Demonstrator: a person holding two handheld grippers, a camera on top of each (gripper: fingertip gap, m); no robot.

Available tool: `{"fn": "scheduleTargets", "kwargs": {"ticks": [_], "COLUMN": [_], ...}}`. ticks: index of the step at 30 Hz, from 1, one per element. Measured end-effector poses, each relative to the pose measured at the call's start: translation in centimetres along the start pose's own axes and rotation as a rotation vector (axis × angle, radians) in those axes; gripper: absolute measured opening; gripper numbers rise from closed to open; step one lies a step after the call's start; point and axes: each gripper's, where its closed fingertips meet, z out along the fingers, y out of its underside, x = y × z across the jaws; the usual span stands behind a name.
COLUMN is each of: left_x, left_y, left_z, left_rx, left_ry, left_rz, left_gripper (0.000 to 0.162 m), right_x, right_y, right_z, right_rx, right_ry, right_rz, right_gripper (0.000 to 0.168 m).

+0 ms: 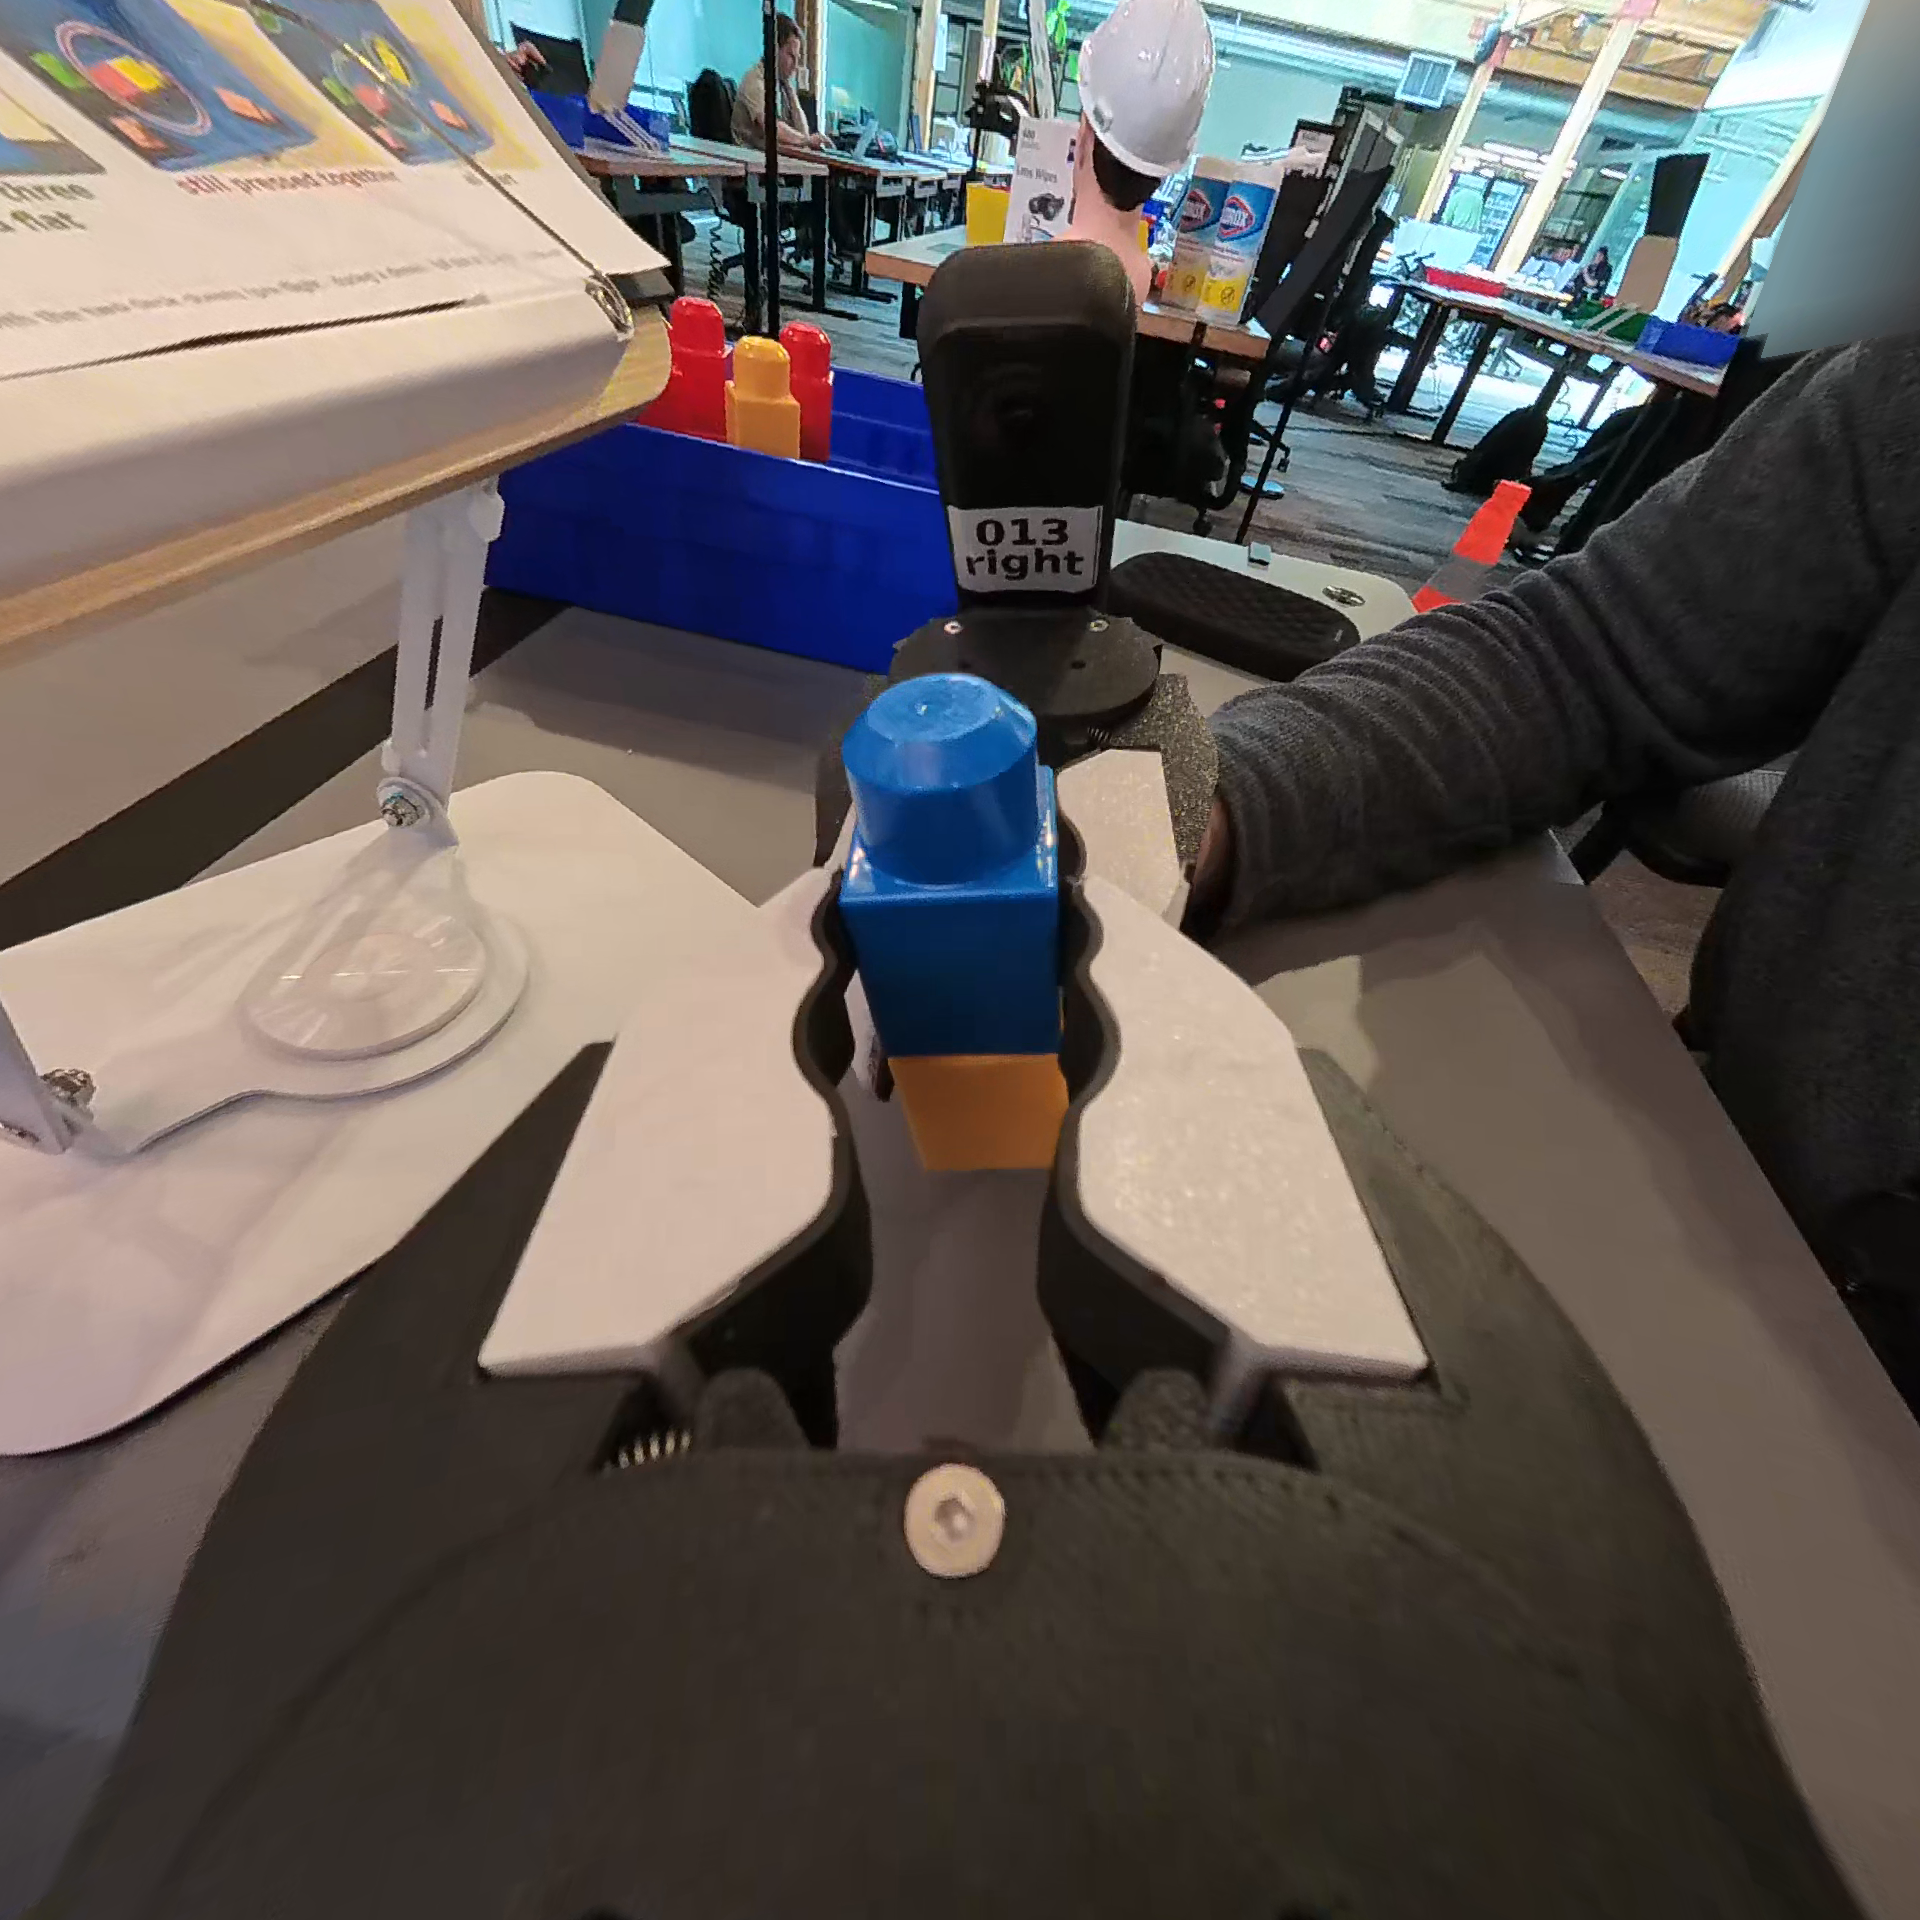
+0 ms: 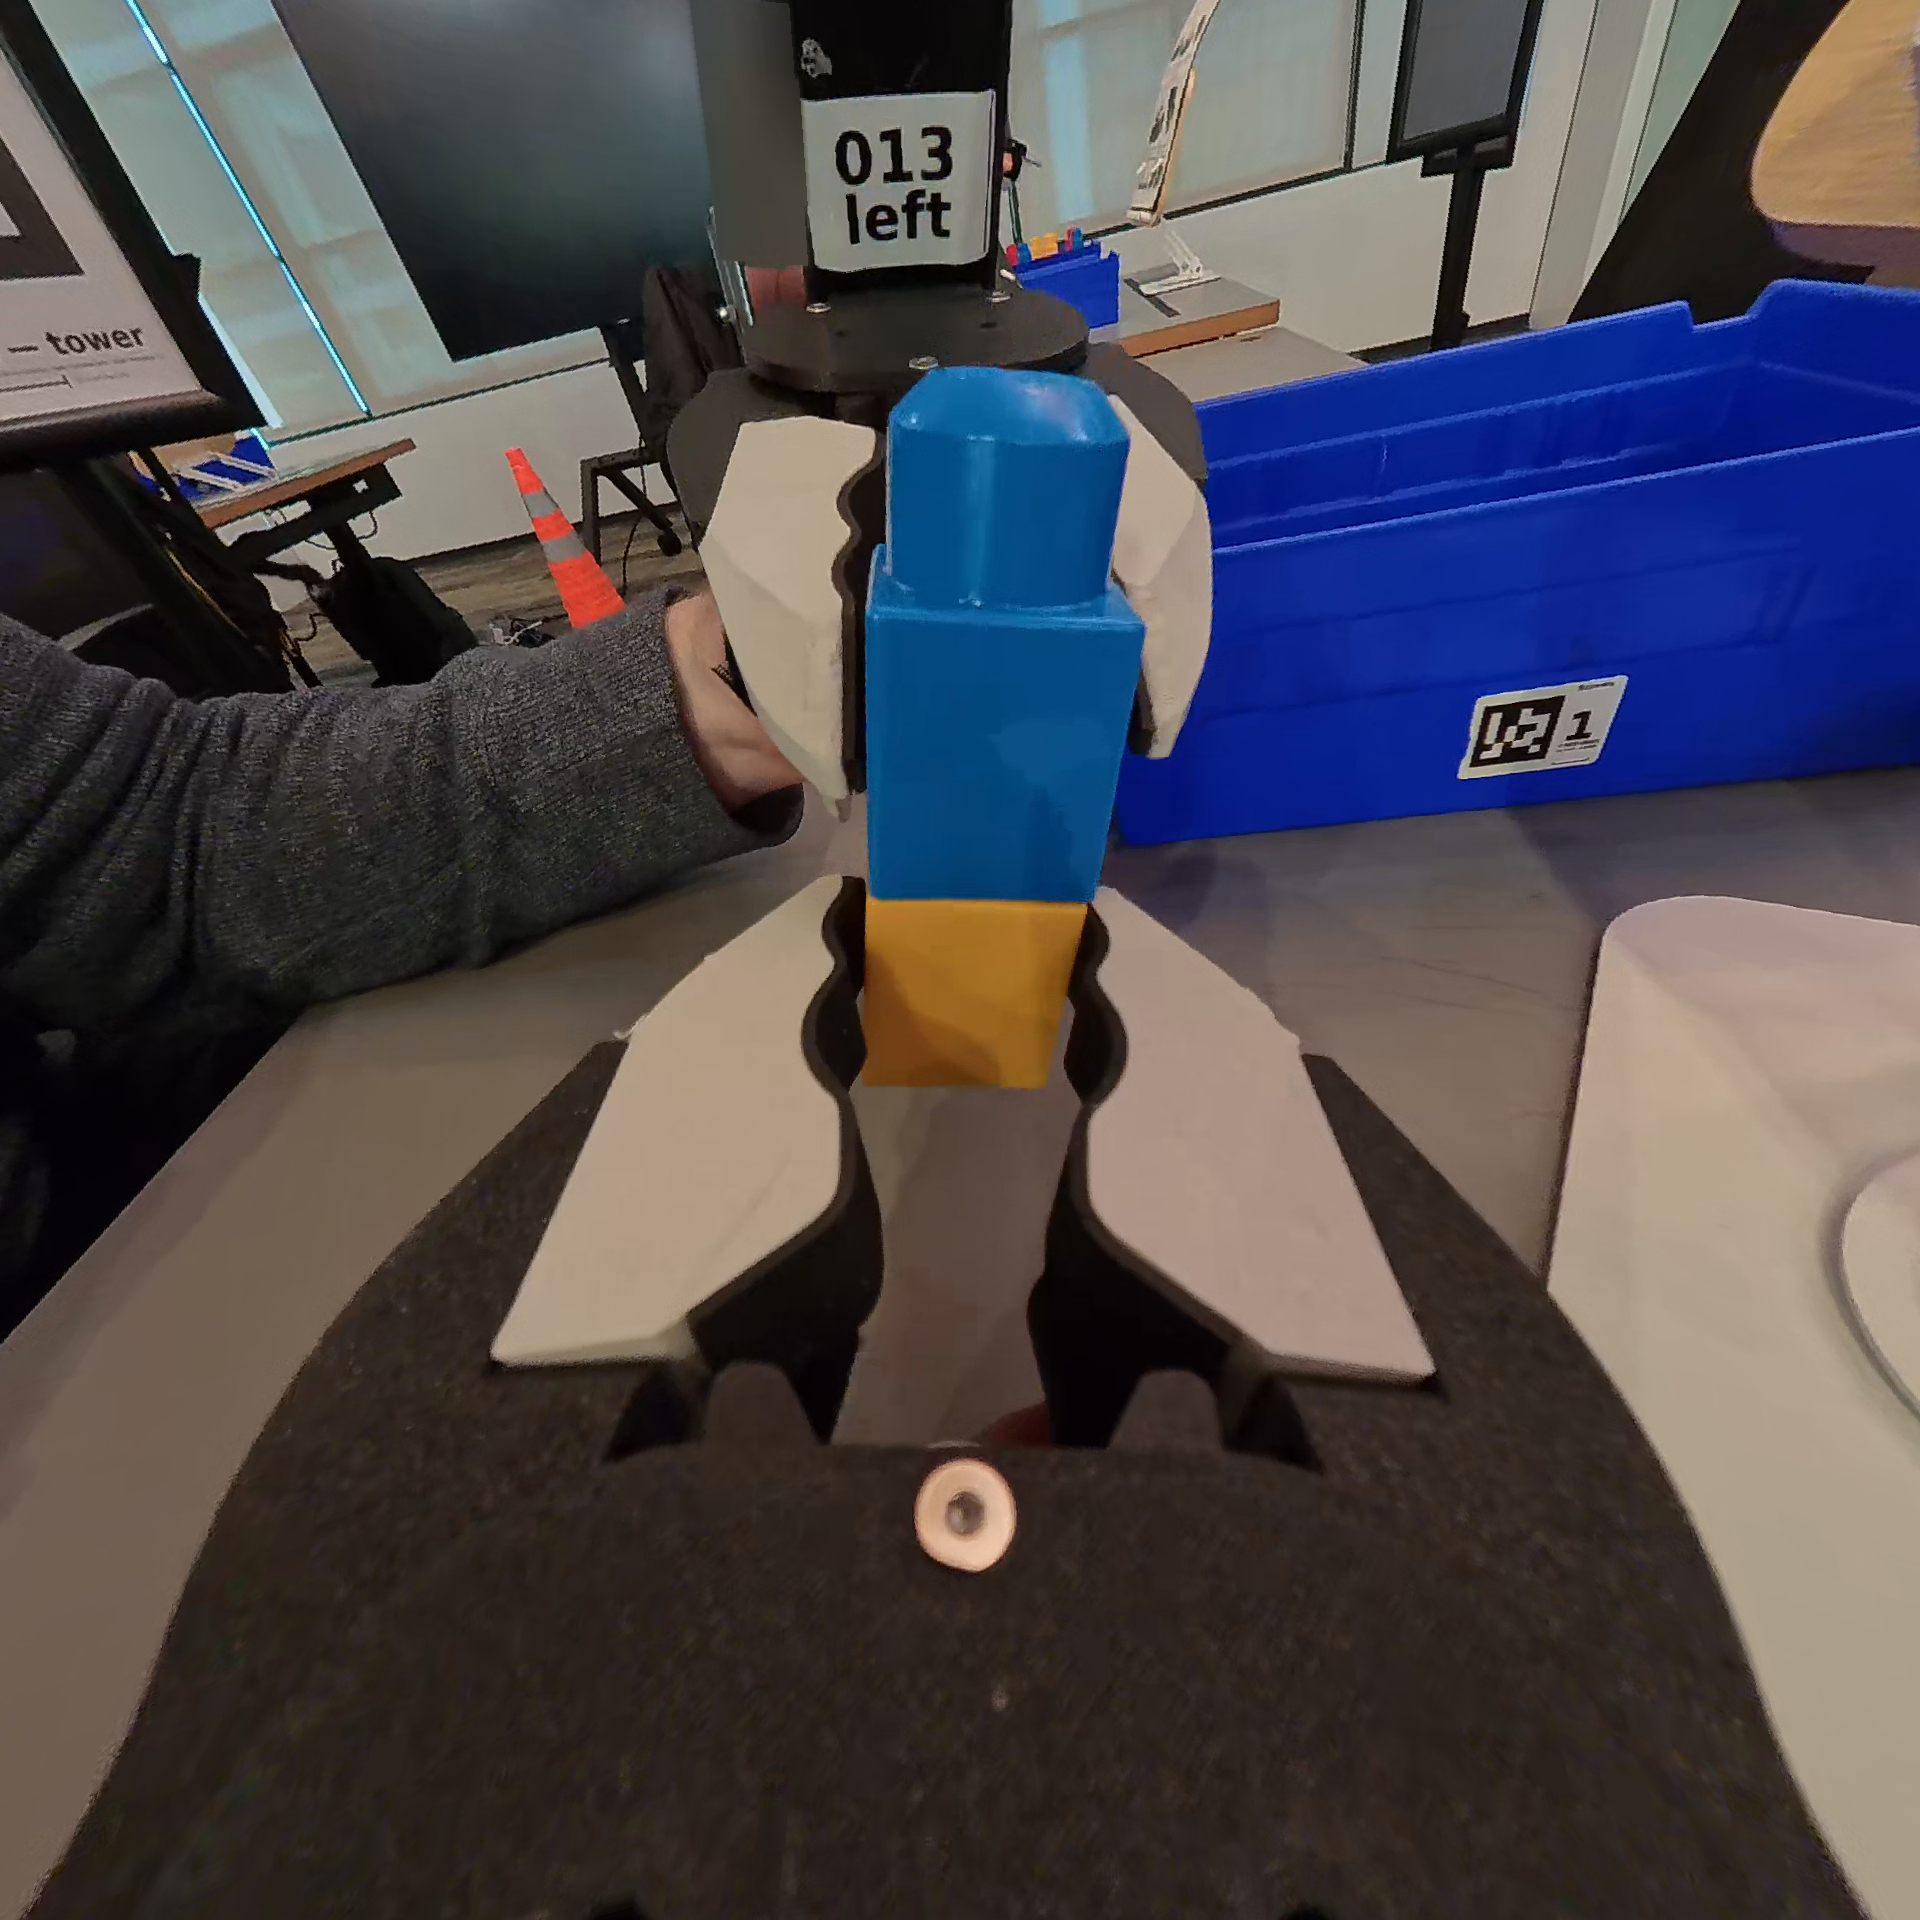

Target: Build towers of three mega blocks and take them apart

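On a grey table point(image 2: 1403, 935) in an open workshop, your left gripper point(image 1: 951, 966) is clamped on the blue block point(image 1: 951, 935), while your right gripper point(image 2: 971, 987) pinches the orange block point(image 2: 961, 992) directly beneath it. The two-block stack sits upright between them, glossy and hard, joined flush. Pull off-axis and the smooth plastic may slip free or jam. The blue bin point(image 2: 1558, 582) stands beyond, to the right in the right wrist view.
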Motion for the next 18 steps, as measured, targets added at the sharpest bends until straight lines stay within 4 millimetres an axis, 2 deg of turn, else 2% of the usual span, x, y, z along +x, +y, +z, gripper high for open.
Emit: {"fn": "scheduleTargets", "kwargs": {"ticks": [15, 18], "left_x": [0.39, 0.17], "left_y": [-0.31, 0.26], "left_z": [-0.07, 0.08], "left_rx": [0.023, -0.009], "left_ry": [0.015, -0.001], "left_rz": [-0.008, -0.01], "left_gripper": [0.037, 0.037], "right_x": [-0.3, -0.1], "right_y": [-0.32, -0.63], "right_z": [-0.14, -0.34], "right_rx": [0.029, 0.053], "right_ry": [-0.01, -0.014], "right_rz": [-0.018, 0.004], "right_gripper": [0.036, 0.04]}}
